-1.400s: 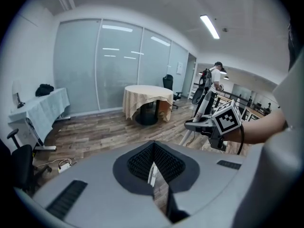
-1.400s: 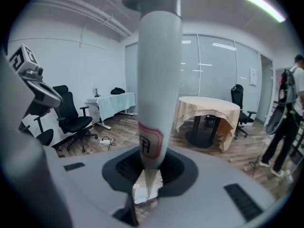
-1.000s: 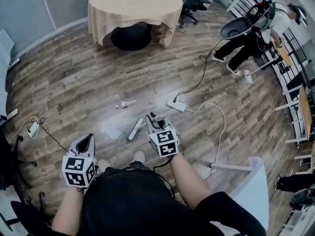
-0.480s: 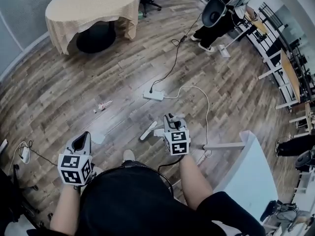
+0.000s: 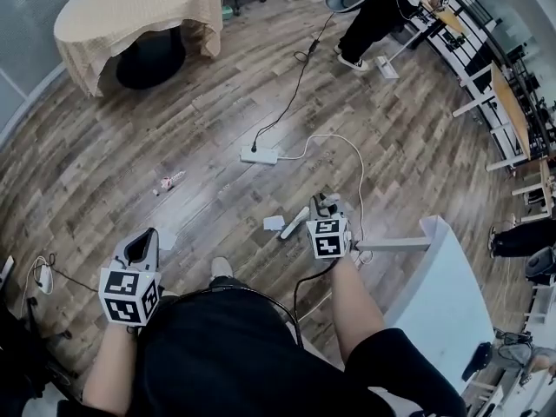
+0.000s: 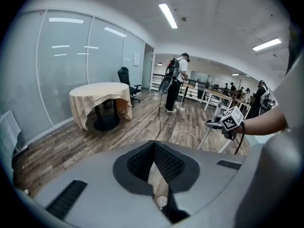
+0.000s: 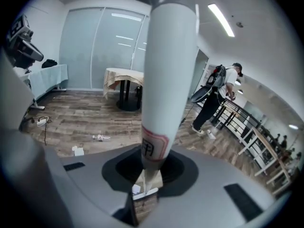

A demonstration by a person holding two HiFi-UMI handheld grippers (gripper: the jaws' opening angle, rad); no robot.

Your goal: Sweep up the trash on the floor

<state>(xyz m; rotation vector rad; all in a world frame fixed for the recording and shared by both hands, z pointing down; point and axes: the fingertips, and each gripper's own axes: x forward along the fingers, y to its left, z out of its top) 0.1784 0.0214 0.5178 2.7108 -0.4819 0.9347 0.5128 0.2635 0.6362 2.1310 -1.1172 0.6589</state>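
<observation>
- Since half a second ago the head view has swung right. The right gripper and its pole now sit farther right in frame, and the table has slid toward the 11 o'clock corner.
- Trash lies on the wood floor. A pink-and-white wrapper is at 9 o'clock from the picture's centre.
- A white scrap lies just below centre, just beside the pole's low end at its 9 o'clock.
- A second scrap lies at 8 o'clock, just beside the left gripper's tip.
- The right gripper, at 5 o'clock from centre, is clamped on the white pole. Its own view shows the pole, with a red-edged label, rising from between the jaws.
- The left gripper, at 8 o'clock, has its jaws pressed together with nothing between them.
- A power strip lies at 12 o'clock from the scrap. A white cable loops from it toward the right gripper.
- A black cable runs from the strip toward 1 o'clock.
- The round table, under a beige cloth, stands at 11 o'clock.
- A person stands at 1 o'clock, well apart from the trash.
- A white desk fills the 4 o'clock side.
</observation>
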